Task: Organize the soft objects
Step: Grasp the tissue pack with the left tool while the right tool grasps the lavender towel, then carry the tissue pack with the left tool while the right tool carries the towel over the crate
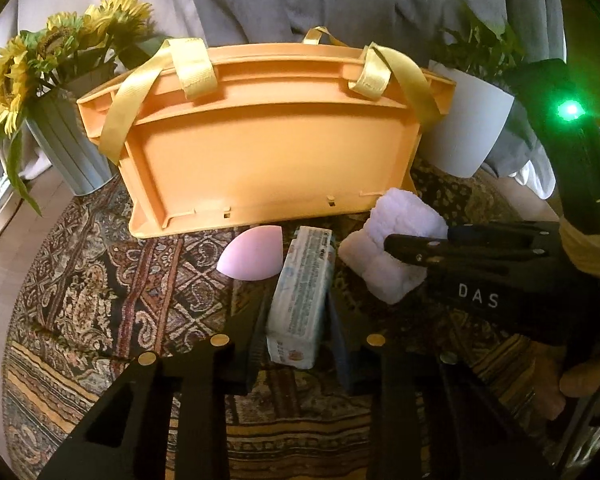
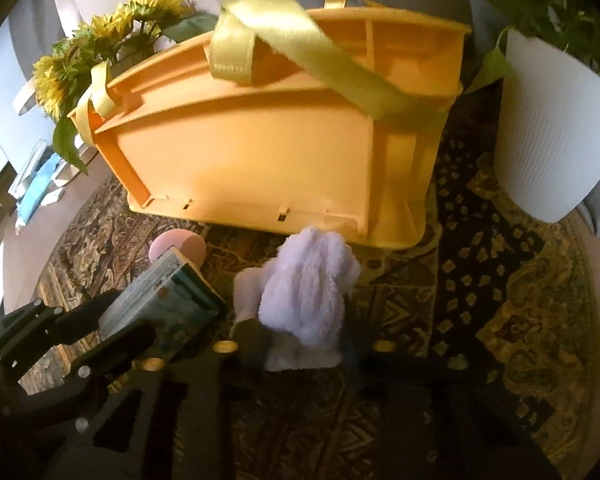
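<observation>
The left tool (image 1: 296, 340) is closed on a pale blue printed tissue packet (image 1: 302, 296), gripping its near end. The right tool (image 2: 304, 344) is closed on a fluffy white rolled cloth (image 2: 306, 296), just beside the packet. Both are in front of the orange plastic crate with yellow ribbon straps (image 1: 268, 160), on the patterned cloth-covered worktop (image 1: 100, 280). A pink egg-shaped sponge (image 1: 252, 252) lies between packet and crate.
</observation>
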Demonstrator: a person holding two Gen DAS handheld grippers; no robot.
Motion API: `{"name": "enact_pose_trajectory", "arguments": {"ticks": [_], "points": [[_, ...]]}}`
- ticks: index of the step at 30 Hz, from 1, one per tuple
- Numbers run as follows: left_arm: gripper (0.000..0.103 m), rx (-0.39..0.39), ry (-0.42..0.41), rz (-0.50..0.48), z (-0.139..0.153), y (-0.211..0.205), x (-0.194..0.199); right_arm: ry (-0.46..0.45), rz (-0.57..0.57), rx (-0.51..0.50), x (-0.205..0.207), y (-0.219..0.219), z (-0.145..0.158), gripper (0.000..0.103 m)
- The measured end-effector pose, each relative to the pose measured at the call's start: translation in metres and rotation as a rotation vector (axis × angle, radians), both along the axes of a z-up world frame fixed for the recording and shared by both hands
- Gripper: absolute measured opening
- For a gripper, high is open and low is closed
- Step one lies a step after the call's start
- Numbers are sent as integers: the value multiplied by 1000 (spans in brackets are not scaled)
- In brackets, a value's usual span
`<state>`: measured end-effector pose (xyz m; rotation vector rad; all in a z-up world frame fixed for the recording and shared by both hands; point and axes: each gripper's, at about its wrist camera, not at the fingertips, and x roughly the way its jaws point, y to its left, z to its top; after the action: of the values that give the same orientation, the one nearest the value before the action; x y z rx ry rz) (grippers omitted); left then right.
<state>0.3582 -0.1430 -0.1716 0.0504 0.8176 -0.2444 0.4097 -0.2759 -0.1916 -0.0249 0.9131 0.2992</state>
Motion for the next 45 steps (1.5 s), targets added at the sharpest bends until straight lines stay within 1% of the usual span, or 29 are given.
{"name": "enact_pose_trajectory", "arguments": {"ticks": [3,15,20,31,38,45], "points": [[28,-9,-17,6,6,1,-3,-8,1,11,-3,-2,6,25],[26,-41,-112,32,38,10,-21,-81,12,34,-25,3,37,25],[26,-52,-174,44,58,15,-31,-123,29,49,-36,4,56,25],[26,-70,-302,66,104,31,-45,-242,28,67,-55,18,106,25],[26,-70,-373,65,129,41,-45,-319,21,78,-63,27,134,25],[26,-75,-419,47,146,50,-41,-360,-2,102,-61,34,153,25]]}}
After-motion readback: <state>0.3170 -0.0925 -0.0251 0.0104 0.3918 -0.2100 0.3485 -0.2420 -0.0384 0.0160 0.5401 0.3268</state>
